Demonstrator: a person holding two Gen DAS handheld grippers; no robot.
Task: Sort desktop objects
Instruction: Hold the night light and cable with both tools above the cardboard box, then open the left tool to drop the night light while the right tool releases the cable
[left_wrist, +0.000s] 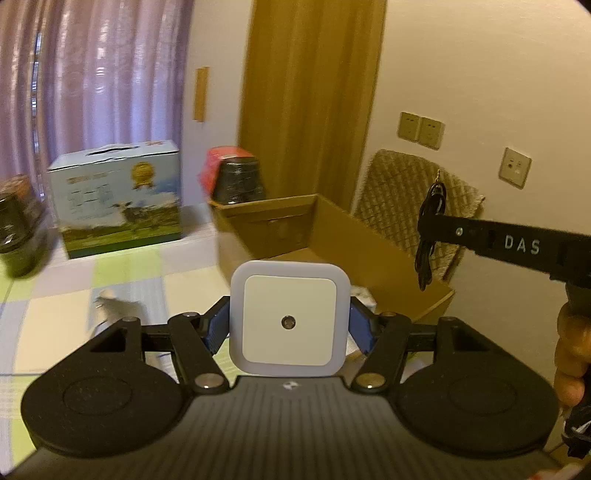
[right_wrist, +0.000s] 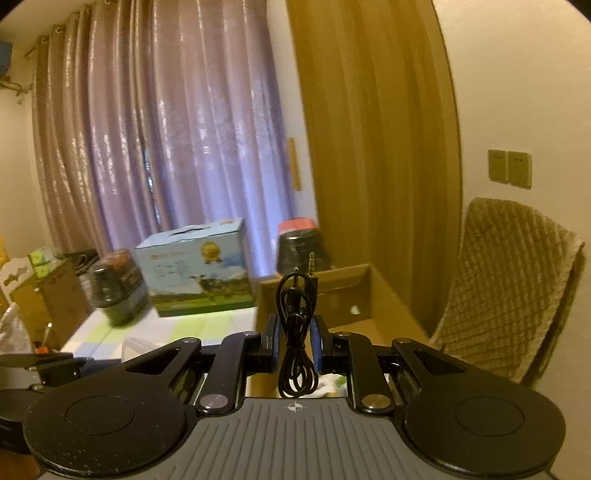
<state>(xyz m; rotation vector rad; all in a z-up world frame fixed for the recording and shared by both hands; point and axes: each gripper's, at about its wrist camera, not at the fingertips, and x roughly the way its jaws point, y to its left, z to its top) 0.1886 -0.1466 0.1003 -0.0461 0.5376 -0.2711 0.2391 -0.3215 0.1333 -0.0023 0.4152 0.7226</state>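
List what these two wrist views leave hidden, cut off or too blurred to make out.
- Cardboard box floor: left wrist view, the night light in the left gripper covers it; right wrist view, the right gripper and coiled audio cable do.
- Blue carton print: motion blur in both views.
- Pale object on the tablecloth: left wrist view, too smeared to name.
- Hand: left wrist view, cut by the right edge.

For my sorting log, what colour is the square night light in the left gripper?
White night light, with a paler bluish rim; clearest in the left wrist view.
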